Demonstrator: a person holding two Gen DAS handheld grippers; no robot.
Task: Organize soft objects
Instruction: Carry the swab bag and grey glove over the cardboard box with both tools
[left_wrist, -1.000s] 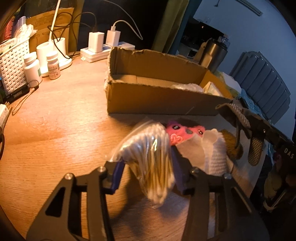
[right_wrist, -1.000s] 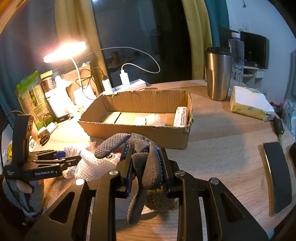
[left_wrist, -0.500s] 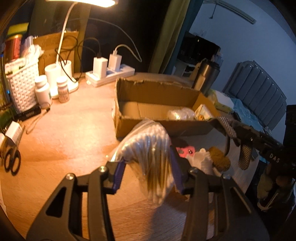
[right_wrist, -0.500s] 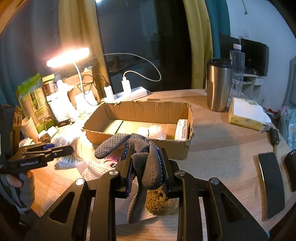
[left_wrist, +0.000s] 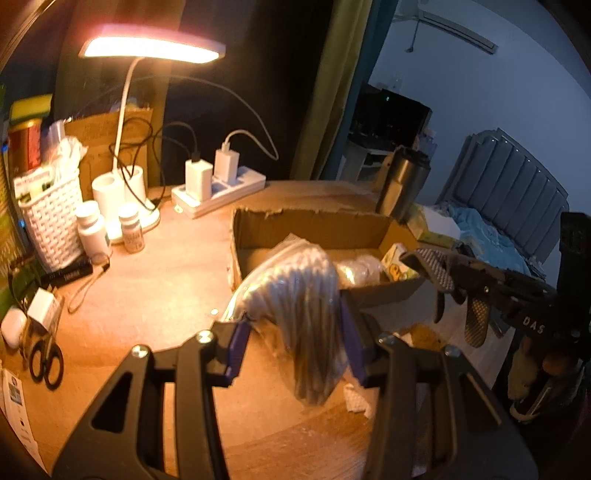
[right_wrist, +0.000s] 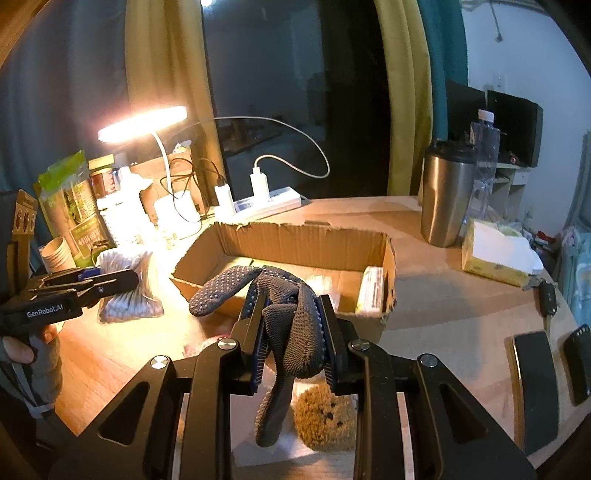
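— Two grips?
— Yes. Left gripper (left_wrist: 295, 347) pinching bag of cotton swabs (left_wrist: 299, 306), lifted off wooden table (left_wrist: 147, 295), just short of cardboard box (left_wrist: 314, 229). Right gripper (right_wrist: 291, 347) clamped on dark dotted glove (right_wrist: 284, 314), glove fingers dangling.
— Below?
— Brown plush toy (right_wrist: 325, 421) lying under right gripper. Inside box, small packets at its right end.
— Light?
— Desk lamp (left_wrist: 151, 44), glowing over left side.

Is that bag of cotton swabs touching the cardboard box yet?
Apart. The right wrist view shows the bag of cotton swabs hanging from the left gripper, with lit tabletop between it and the cardboard box.
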